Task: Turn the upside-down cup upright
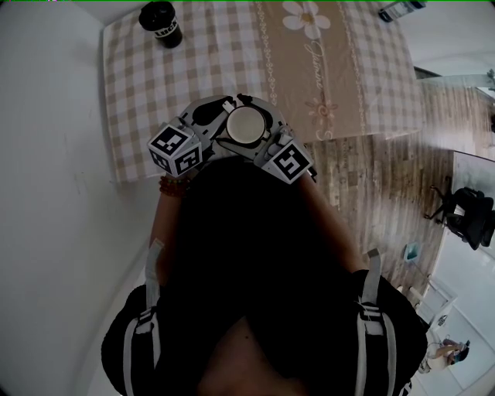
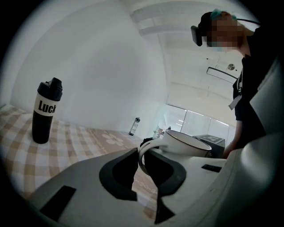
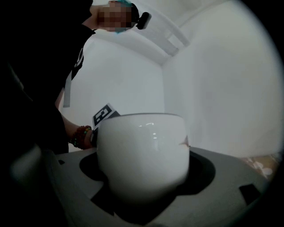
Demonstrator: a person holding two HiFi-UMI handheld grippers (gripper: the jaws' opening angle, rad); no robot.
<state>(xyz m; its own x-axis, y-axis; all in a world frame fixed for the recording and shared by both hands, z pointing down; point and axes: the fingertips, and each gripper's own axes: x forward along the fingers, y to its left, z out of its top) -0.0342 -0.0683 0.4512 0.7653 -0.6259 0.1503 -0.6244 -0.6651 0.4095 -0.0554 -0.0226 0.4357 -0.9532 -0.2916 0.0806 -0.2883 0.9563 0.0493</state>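
Black bottle (image 1: 161, 23) at the checked table's (image 1: 232, 69) 11 o'clock. At its 6 o'clock edge, your left gripper (image 2: 148, 166), jaws narrow, pinches the handle (image 2: 140, 157) of the white cup (image 1: 245, 125), held mouth-up; your right gripper (image 3: 146, 164), jaws wide, clasps the cup's body.

Checked-cloth table (image 1: 155, 100) with black bottle (image 1: 161, 25), perhaps a second bottle (image 2: 134, 126).

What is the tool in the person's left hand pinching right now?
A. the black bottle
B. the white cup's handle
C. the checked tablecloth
B: the left gripper view shows the left tool closed on the handle of the white cup, with the black bottle standing well apart.
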